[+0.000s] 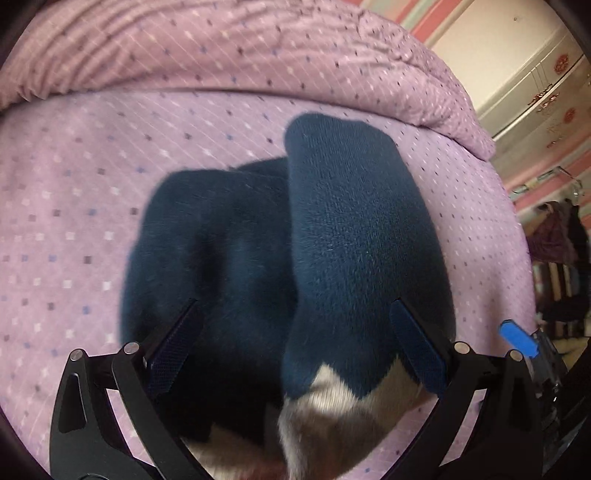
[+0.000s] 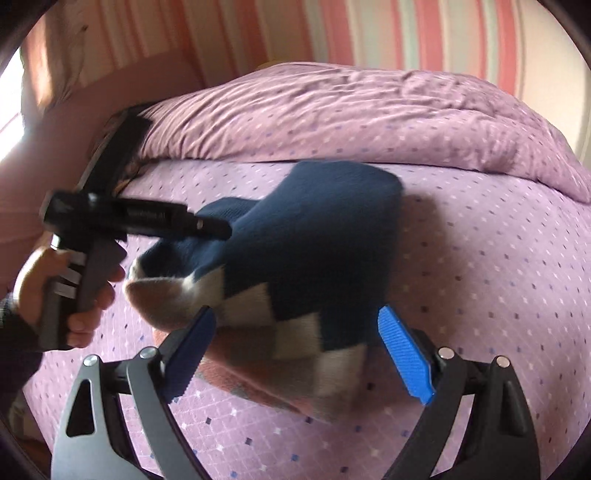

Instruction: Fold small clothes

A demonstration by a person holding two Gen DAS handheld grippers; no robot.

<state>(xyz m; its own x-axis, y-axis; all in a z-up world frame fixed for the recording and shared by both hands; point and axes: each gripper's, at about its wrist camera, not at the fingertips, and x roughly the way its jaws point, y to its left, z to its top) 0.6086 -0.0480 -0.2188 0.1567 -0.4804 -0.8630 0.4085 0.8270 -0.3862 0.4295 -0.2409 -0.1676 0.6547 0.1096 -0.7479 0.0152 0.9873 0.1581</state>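
**Both tools wide open around a half-folded sock pair**

You are working on a bed (image 2: 480,258) covered in a lilac sheet with small squares; a rumpled duvet (image 2: 351,110) in the same print fills the upper part of both frames. Behind it in the right wrist view stands a wall with pink and pale stripes (image 2: 295,29); at the right edge of the left wrist view there is a cream cupboard (image 1: 535,92) and hanging clothes.

The navy socks (image 2: 314,240), with checked cream-and-brown cuffs, sit mid-frame on the sheet, one part doubled over the other and standing proud, not flat.

Your right tool (image 2: 295,354) has its blue pads spread wide, with the cuff between them and nothing pinched. Your left tool (image 1: 291,343) is likewise spread apart, straddling the fabric; in the right wrist view your hand (image 2: 66,295) holds it at centre left, its tip at the sock's edge.

The likely trouble: the thick knit looks springy, so the raised flap may flop open. Closing low could also pinch the sheet along with the sock.
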